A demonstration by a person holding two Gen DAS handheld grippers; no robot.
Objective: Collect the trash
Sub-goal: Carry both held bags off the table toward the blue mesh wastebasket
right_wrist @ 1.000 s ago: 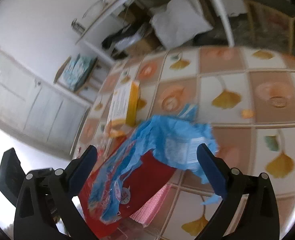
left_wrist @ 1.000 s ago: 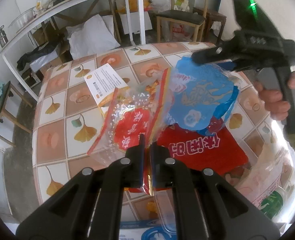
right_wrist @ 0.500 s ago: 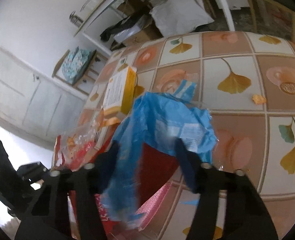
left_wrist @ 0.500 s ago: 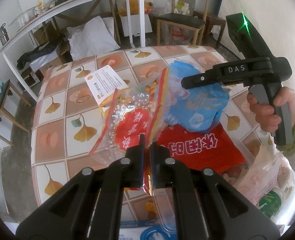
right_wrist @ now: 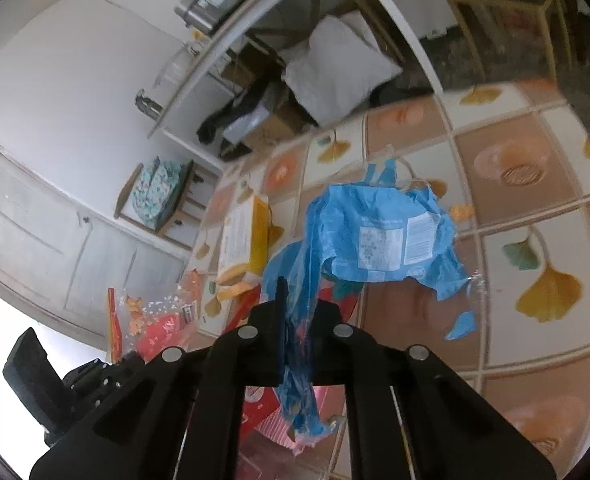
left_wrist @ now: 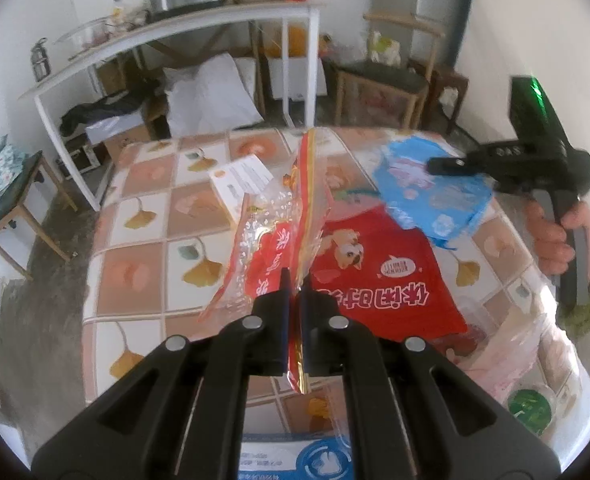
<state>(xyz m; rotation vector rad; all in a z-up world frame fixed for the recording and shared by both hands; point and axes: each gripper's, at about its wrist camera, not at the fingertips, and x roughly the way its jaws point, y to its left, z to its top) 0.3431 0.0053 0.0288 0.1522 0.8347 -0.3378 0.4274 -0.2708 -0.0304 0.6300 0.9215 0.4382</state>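
Looking along the left gripper (left_wrist: pixel 293 286), we see its jaws pinched together on a clear wrapper with red print (left_wrist: pixel 271 240), a thin crinkly film that stands up on edge, its long side running away from us. Under it a flat glossy red bag (left_wrist: pixel 379 276) lies on the tiled table (left_wrist: pixel 135 256), nearer to this gripper than to the other. To the right, the right gripper (left_wrist: pixel 439 166) holds a blue wrapper (left_wrist: pixel 435 196) up off the table. A white box (left_wrist: pixel 243 180) sits beyond.

Turning to the right wrist view, we find the right gripper (right_wrist: pixel 297 306) clamped on the twisted tail of the blue wrapper (right_wrist: pixel 379 236), soft creased plastic with a white label, billowing forward and hanging clear of the table (right_wrist: pixel 535 184). The left gripper (right_wrist: pixel 95 376) shows low at left with its wrapper (right_wrist: pixel 151 320). The red bag (right_wrist: pixel 255 404) seems to lie just below us, though blur makes that unsure.
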